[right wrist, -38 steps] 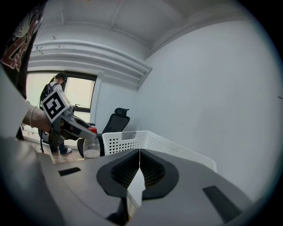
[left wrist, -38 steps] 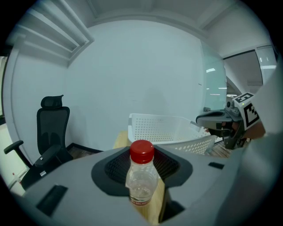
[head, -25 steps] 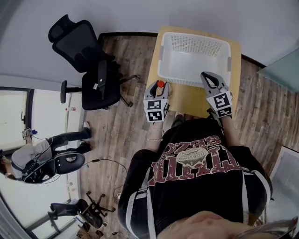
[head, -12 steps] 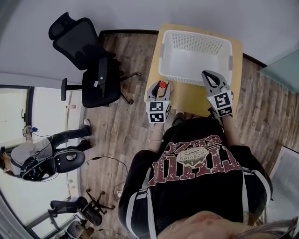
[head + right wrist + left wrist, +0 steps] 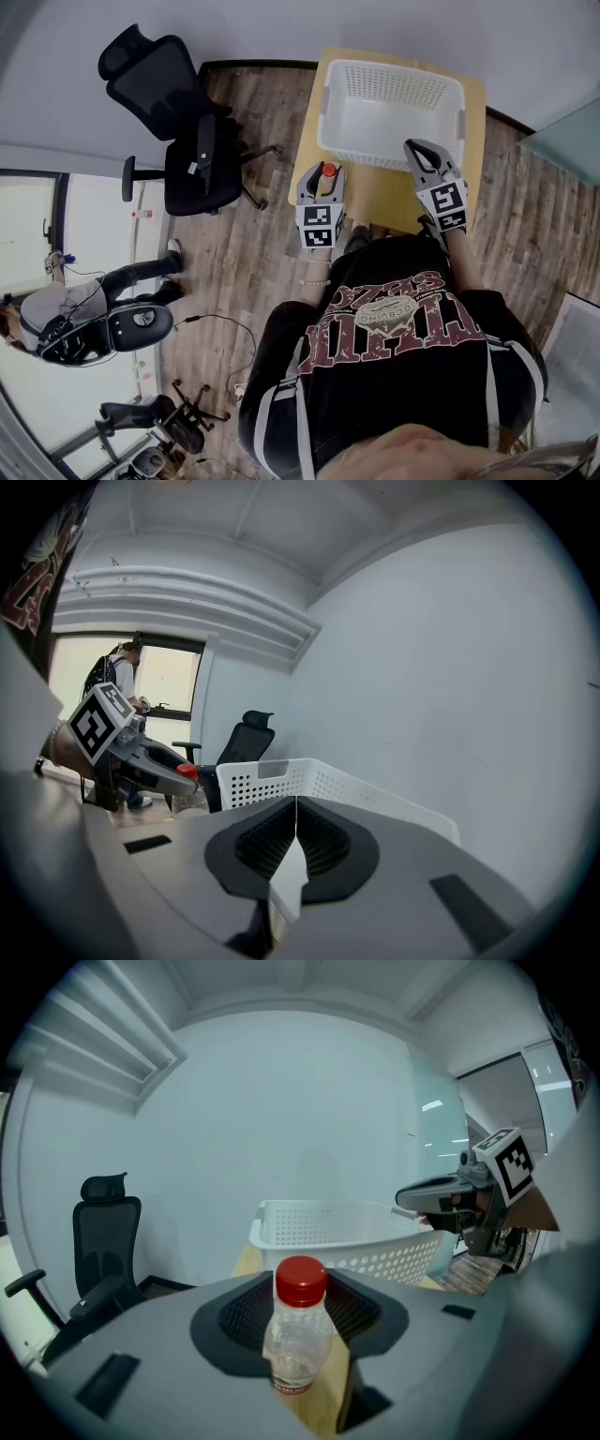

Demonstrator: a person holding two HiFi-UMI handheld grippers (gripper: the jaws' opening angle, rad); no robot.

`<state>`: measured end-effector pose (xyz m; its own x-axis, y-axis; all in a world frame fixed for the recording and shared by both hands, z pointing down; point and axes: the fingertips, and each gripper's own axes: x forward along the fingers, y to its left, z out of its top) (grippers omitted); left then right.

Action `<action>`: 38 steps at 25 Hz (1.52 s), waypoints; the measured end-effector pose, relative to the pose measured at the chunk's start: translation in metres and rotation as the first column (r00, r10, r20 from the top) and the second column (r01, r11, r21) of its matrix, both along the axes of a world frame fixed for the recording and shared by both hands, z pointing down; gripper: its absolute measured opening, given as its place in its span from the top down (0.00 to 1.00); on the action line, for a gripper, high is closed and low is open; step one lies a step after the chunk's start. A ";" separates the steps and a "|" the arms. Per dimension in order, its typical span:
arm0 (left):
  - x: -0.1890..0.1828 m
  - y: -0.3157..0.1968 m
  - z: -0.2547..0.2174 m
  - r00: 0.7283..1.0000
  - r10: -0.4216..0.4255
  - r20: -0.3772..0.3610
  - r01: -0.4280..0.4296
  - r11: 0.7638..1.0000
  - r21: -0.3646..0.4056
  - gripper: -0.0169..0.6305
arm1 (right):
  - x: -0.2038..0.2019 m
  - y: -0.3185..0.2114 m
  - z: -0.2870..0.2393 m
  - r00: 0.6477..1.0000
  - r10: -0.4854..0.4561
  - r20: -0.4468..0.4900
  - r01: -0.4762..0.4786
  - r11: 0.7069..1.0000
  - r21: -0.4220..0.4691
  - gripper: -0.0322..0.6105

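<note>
Left gripper [image 5: 319,180] is clamped on a clear bottle [image 5: 298,1335] with a red cap. The bottle stands upright between the jaws, just off the near left corner of the white basket [image 5: 391,108], by the worktop [image 5: 386,195] edge. Right gripper [image 5: 295,829] has its jaws pressed together on nothing, hovering at the basket's near right corner.

I see a small clear plastic bottle [image 5: 298,1335] with a red screw cap and a narrow label band near its base; it stands upright and looks empty. It is clamped between the jaws of the left gripper [image 5: 300,1321], with its cap rising above the pads. In the head view it is over the near left corner of the wooden table [image 5: 394,192], close to the white basket [image 5: 330,112] but not touching it.
</note>
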<state>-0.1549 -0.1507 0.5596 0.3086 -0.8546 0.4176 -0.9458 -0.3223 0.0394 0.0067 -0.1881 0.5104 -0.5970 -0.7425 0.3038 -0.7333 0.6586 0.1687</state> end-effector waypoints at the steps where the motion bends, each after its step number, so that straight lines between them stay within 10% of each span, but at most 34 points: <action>1: 0.001 0.000 0.000 1.000 0.001 -0.003 -0.001 1.000 0.000 0.66 | 0.000 0.000 0.000 1.000 0.000 0.003 0.000 1.000 -0.001 0.92; 38: 0.007 -0.020 -0.087 0.997 0.006 -0.079 0.005 0.989 0.145 0.59 | 0.008 -0.006 -0.002 0.995 0.028 0.093 -0.026 0.999 -0.024 0.92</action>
